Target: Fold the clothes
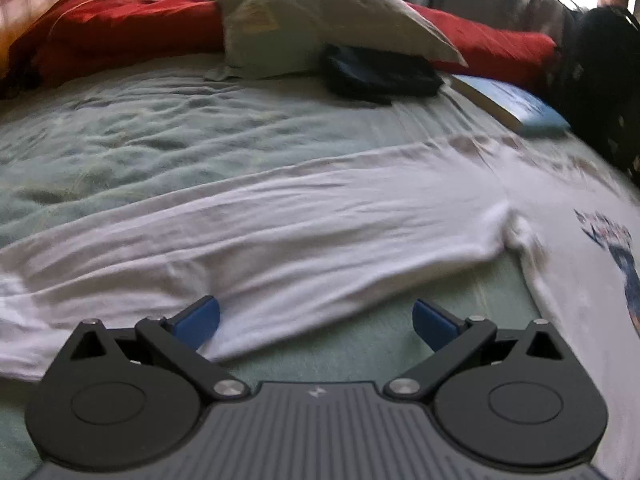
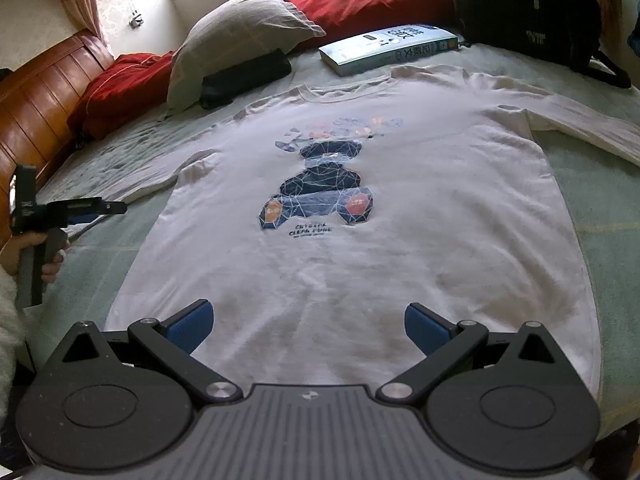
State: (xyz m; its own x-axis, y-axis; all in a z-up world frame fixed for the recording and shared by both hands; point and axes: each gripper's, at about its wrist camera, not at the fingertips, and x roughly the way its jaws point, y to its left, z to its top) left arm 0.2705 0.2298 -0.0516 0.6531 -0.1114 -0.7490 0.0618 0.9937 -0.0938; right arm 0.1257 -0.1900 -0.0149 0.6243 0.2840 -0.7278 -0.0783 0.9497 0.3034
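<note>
A white long-sleeved shirt (image 2: 400, 240) with a dark blue bear print (image 2: 320, 192) lies flat and face up on the bed, collar at the far end. My right gripper (image 2: 308, 327) is open over the shirt's near hem, with cloth showing between its blue pads. One sleeve (image 1: 280, 220) stretches out sideways across the green sheet. My left gripper (image 1: 316, 326) is open at that sleeve's near edge, its left pad (image 1: 198, 326) over the cloth. The right wrist view shows the left gripper (image 2: 114, 208) at the far left, held by a hand (image 2: 44, 256). The other sleeve (image 2: 580, 120) lies out to the right.
At the head of the bed lie a grey pillow (image 2: 240, 36), a red blanket (image 2: 360, 4), a black pouch (image 2: 244, 76) and a blue book (image 2: 388, 48). A black bag (image 2: 528, 12) sits at the far right. A wooden headboard (image 2: 36, 112) runs along the left.
</note>
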